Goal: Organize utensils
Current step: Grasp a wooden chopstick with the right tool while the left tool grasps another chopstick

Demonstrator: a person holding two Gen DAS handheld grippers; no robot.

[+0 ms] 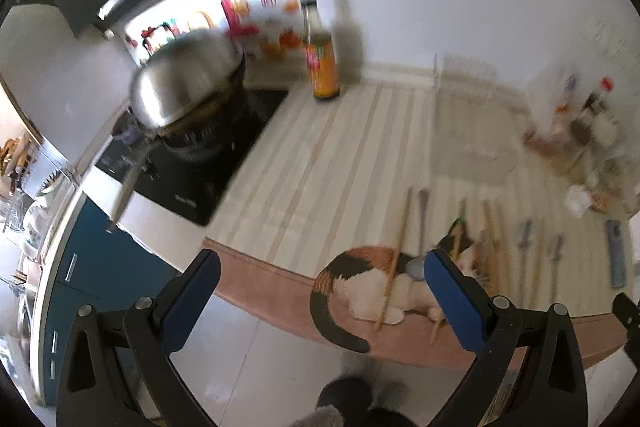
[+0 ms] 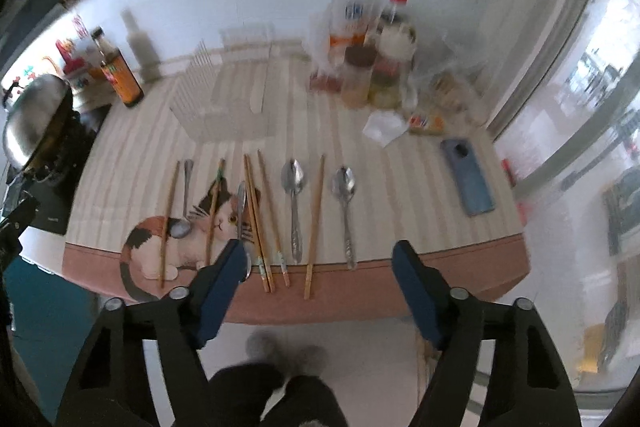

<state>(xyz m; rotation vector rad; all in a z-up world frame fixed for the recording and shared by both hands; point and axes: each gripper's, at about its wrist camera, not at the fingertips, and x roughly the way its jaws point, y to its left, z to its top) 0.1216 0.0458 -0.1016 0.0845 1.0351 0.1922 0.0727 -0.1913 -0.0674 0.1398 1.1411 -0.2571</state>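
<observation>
Several wooden chopsticks [image 2: 316,223] and metal spoons [image 2: 294,203] lie in a row along the front of the striped tablecloth [image 2: 400,187], some over its cat print [image 2: 192,239]. A clear utensil organizer [image 2: 232,103] stands behind them. My right gripper [image 2: 320,263] is open and empty, just in front of the table edge. My left gripper [image 1: 320,279] is open and empty, off the table's front left corner; a chopstick [image 1: 394,263] and a spoon [image 1: 419,239] show between its fingers.
A brown sauce bottle [image 2: 120,75] stands at the back left. A steel wok lid [image 1: 188,83] sits on the black cooktop [image 1: 208,163]. Jars and bags [image 2: 372,67] crowd the back right. A blue phone [image 2: 468,183] lies at the right.
</observation>
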